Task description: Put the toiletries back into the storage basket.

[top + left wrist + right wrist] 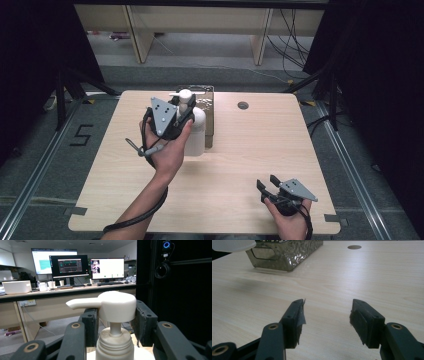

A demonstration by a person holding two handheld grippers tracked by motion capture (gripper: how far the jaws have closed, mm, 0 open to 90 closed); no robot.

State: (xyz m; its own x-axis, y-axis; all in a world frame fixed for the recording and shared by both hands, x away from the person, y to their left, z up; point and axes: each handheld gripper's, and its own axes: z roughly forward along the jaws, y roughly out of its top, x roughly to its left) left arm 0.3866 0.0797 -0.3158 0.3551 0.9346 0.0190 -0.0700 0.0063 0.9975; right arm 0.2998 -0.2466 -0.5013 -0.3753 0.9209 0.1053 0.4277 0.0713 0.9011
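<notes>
A white pump bottle (196, 134) hangs upright just above the table, in front of a silvery hammered-metal box (208, 116). My left gripper (185, 107) is shut on its pump head (116, 305), one jaw on each side, with the spout pointing left in the left gripper view. The bottle's neck and collar (114, 343) show below the jaws. In the right gripper view the bottle's base (233, 244) floats at the top left with a shadow on the wood beneath it. My right gripper (268, 184) rests near the table's front right, open, with nothing between its fingers (295, 315).
The metal box (287, 255) stands at the back middle of the light wooden table (250, 150). A round cable hole (243, 105) sits at the back right. Black curtains and frame legs flank the table; desks with monitors (68, 266) lie beyond.
</notes>
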